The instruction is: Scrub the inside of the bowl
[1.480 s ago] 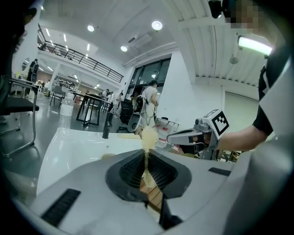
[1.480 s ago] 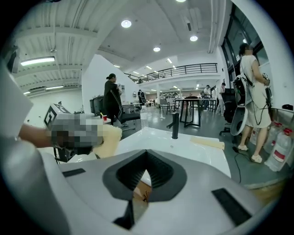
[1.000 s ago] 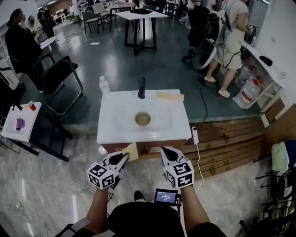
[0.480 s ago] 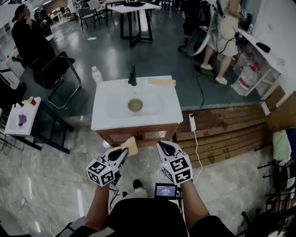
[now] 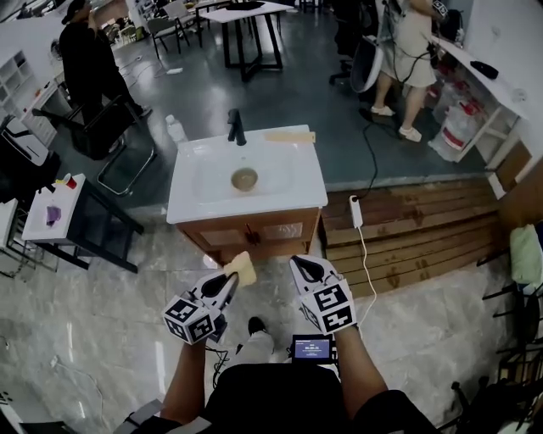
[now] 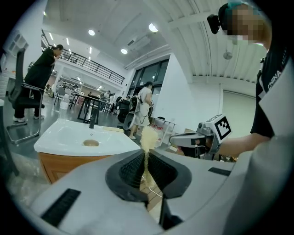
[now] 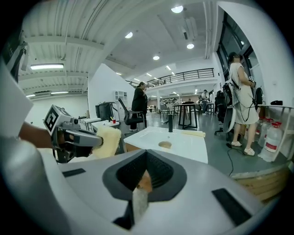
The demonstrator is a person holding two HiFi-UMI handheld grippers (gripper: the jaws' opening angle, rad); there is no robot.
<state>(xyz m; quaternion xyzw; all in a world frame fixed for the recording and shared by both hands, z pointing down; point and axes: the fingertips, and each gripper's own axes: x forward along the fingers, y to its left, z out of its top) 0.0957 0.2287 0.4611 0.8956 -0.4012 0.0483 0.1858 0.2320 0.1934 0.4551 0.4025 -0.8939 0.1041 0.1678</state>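
Yellow sponge (image 5: 243, 269) was clamped in the left tongs (image 5: 230, 281); right tongs (image 5: 303, 268) were closed, empty. Bowl (image 5: 244, 179) sat well ahead of both, in the sink (image 5: 193, 206); the reach needed to end sponge-first inside it.

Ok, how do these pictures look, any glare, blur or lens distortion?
Head view: sharp, evenly lit, faint reflections on the glossy floor. Left gripper view: heavy fisheye, dark round border. Right gripper view: same fisheye, bright ceiling lights, sink clear.
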